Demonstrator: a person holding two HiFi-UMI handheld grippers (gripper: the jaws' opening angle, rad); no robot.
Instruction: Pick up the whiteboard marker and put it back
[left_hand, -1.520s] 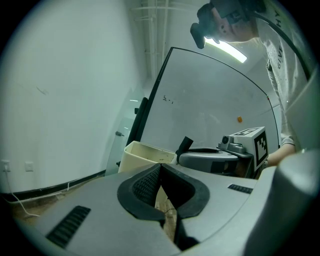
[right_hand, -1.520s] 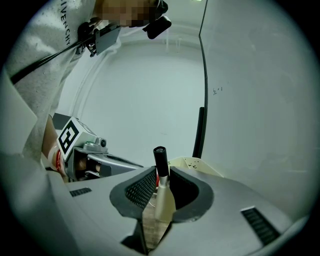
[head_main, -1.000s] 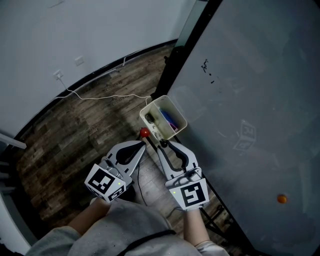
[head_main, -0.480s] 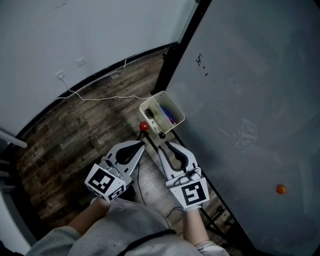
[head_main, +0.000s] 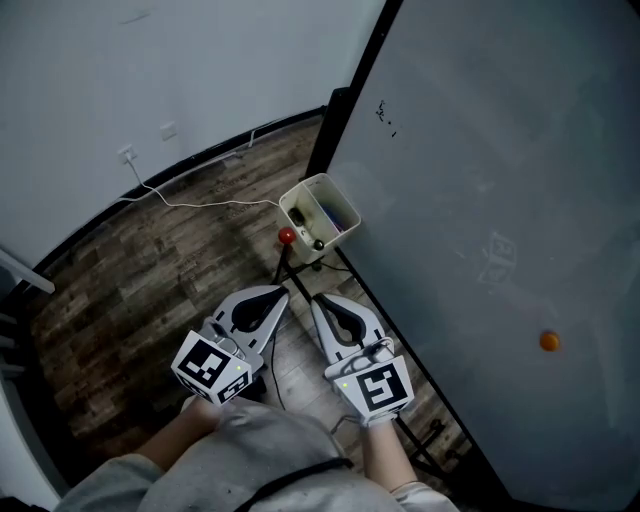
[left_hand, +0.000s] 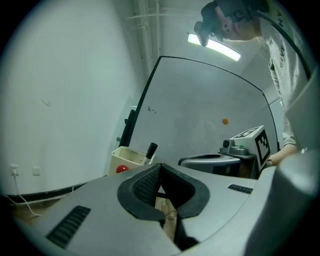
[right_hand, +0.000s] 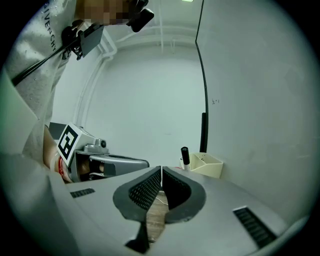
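The whiteboard marker (head_main: 318, 240), white with a black cap, stands upright in the near corner of a cream bin (head_main: 335, 200) fixed at the whiteboard's foot. Its cap also pokes above the bin (left_hand: 127, 156) as the marker (left_hand: 150, 149) in the left gripper view, and the marker (right_hand: 184, 155) shows beside the bin (right_hand: 209, 165) in the right gripper view. My left gripper (head_main: 283, 294) and right gripper (head_main: 315, 299) hang side by side short of the bin, both shut on nothing. Each one's jaws meet tip to tip: left gripper (left_hand: 159, 165), right gripper (right_hand: 161, 169).
A large grey whiteboard (head_main: 500, 180) fills the right side, with an orange magnet (head_main: 549, 341) on it. A red ball-like thing (head_main: 287, 237) sits beside the bin. Black stand legs (head_main: 300, 272) run below it. A white cable (head_main: 200, 203) lies on the wooden floor.
The gap between the right gripper's tips and the marker's cap has grown: the grippers have drawn back from the bin. The marker stays standing in it.
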